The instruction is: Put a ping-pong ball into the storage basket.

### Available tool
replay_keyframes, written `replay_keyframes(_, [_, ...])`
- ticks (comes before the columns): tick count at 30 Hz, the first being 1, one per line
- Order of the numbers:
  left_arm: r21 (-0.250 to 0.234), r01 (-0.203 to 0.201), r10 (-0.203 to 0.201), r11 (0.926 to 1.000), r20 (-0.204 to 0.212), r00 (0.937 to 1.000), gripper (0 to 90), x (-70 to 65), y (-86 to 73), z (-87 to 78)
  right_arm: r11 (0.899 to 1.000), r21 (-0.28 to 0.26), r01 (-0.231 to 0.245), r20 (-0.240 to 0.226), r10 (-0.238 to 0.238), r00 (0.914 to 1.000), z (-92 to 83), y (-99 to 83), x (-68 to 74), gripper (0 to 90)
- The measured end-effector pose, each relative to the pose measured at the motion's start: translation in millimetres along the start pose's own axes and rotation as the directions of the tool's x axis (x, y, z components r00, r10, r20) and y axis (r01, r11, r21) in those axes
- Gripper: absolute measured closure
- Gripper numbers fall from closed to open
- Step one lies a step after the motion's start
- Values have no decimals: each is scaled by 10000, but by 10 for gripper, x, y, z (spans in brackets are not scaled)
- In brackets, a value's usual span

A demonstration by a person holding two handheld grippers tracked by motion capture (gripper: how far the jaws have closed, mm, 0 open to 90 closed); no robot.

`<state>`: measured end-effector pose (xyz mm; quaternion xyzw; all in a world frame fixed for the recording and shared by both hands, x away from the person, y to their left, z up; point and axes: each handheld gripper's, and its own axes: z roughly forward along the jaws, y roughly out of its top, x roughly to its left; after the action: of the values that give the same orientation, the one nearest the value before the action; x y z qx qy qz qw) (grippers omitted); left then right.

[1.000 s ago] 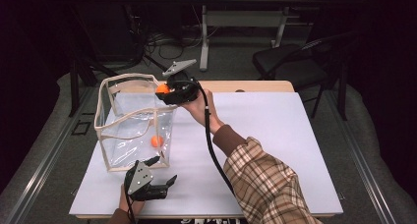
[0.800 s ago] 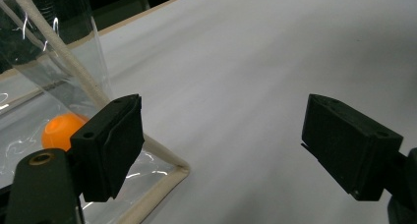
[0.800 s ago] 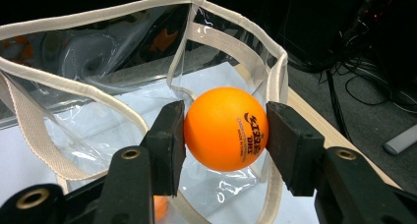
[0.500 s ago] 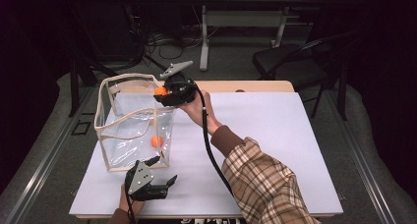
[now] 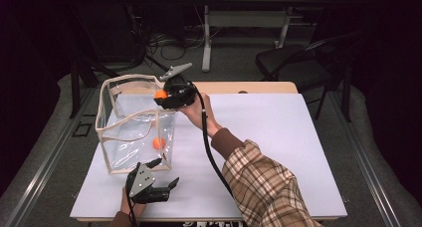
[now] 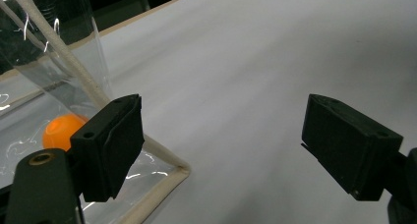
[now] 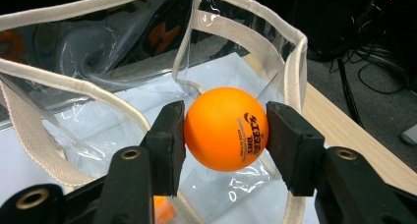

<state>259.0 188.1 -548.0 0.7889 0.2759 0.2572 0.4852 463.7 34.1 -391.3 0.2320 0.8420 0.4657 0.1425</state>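
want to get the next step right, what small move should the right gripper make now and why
Probably open the right gripper to drop the ball. It is pinched between the jaws above the clear bag's open top, where another ball already lies.

The left tongs [image 6: 221,150] sit wide open over the white bench [image 6: 255,62], with 1 orange ball [image 6: 59,130] inside the clear bag [image 6: 64,71] just beside them.

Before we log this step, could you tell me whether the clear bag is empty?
Not empty: an orange ball already lies on the clear bag's bottom, while the right gripper holds a second ball over it.
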Motion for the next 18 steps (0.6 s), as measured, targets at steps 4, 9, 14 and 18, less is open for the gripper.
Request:
replay_keyframes(4, [-17,6,-6,10000,-14,10000,159,0,1,-3,9997,211,-86,34,86,10000,35,-9,13,502])
replay_keyframes(9, [-28,14,-14,10000,-11,10000,159,2,0,-4,9996,261,-123,143,119,9998,57,-18,-1,502])
replay_keyframes(14, [-52,22,-22,10000,6,10000,159,0,2,-3,9991,305,-288,93,285,9996,71,-25,-19,499])
replay_keyframes(18, [-55,33,-33,10000,9,10000,159,1,0,-2,9978,552,-369,45,367,9993,115,-43,-29,493])
